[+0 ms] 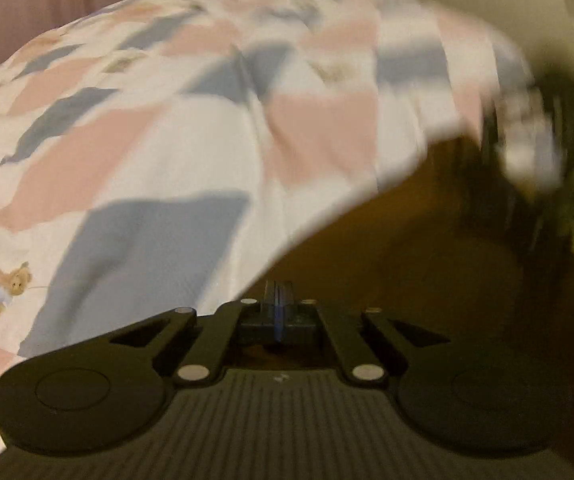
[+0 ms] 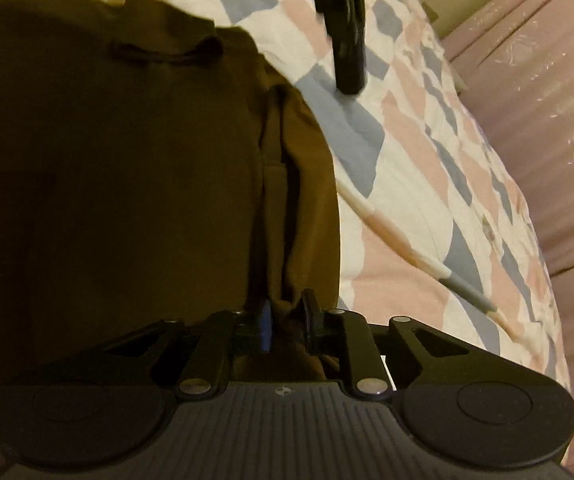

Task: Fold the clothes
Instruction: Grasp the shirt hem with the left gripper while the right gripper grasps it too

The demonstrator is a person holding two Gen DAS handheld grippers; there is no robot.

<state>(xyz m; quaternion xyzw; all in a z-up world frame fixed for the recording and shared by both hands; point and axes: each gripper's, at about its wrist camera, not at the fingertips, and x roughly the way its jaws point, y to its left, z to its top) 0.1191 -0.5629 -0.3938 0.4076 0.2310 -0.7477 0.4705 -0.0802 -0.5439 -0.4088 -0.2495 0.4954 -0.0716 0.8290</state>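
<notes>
While our shut left gripper [image 1: 278,300] sees mostly quilt [image 1: 147,128], our right gripper [image 2: 287,312] pinches the brown garment's [image 2: 127,160] bunched fold.

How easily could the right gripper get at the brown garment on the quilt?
Probably yes, easily: the right gripper sits right at the brown garment, with a fold between its fingers and nothing in the way. Whether it grips, I cannot tell.

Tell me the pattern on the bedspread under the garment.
Patchwork of pink, grey-blue and white blocks on the bedspread, with small teddy bears; clearest from the left wrist.
</notes>
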